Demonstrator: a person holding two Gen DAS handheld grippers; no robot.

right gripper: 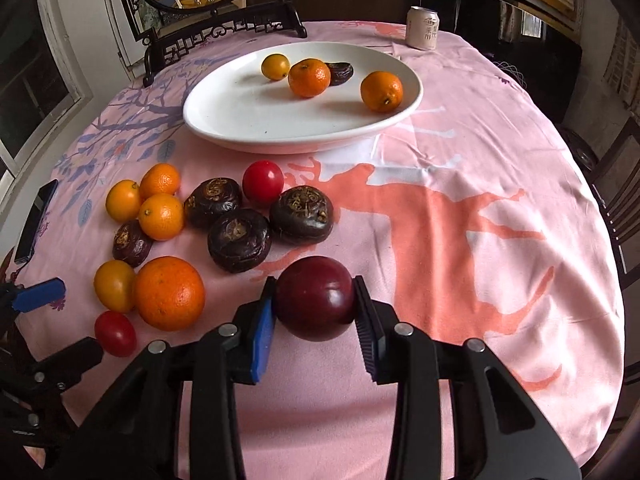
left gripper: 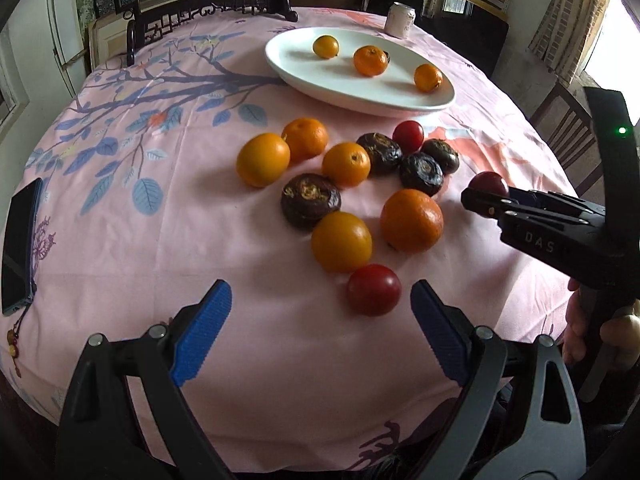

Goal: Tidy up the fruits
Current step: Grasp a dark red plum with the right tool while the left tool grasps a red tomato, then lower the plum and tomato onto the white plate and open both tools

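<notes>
Right gripper (right gripper: 315, 307) clamps a dark red plum (right gripper: 315, 300) between its two pads, low over the pink tablecloth (right gripper: 460, 240), near the loose fruit. Left gripper (left gripper: 320, 320) spread wide, holding nothing, hovering near a small red tomato (left gripper: 373, 289) that sits just ahead, toward its right finger. On the tabletop, a loose cluster: a big orange (right gripper: 168, 293), several smaller tangerines, one of them (right gripper: 161, 216) touching its neighbours, four dark brown wrinkled fruits, the nearest (right gripper: 239, 239) just beyond the plum, and a second tomato (right gripper: 263, 183) at the far side of the cluster. White oval plate (right gripper: 224, 120) sits beyond the cluster, carrying three orange fruits and one dark fruit (right gripper: 340, 73) partly hidden behind the middle tangerine (right gripper: 309, 77). A drink can (right gripper: 423, 27) stands upright past the plate; a phone (left gripper: 18, 248) lies at the left edge of the cloth
</notes>
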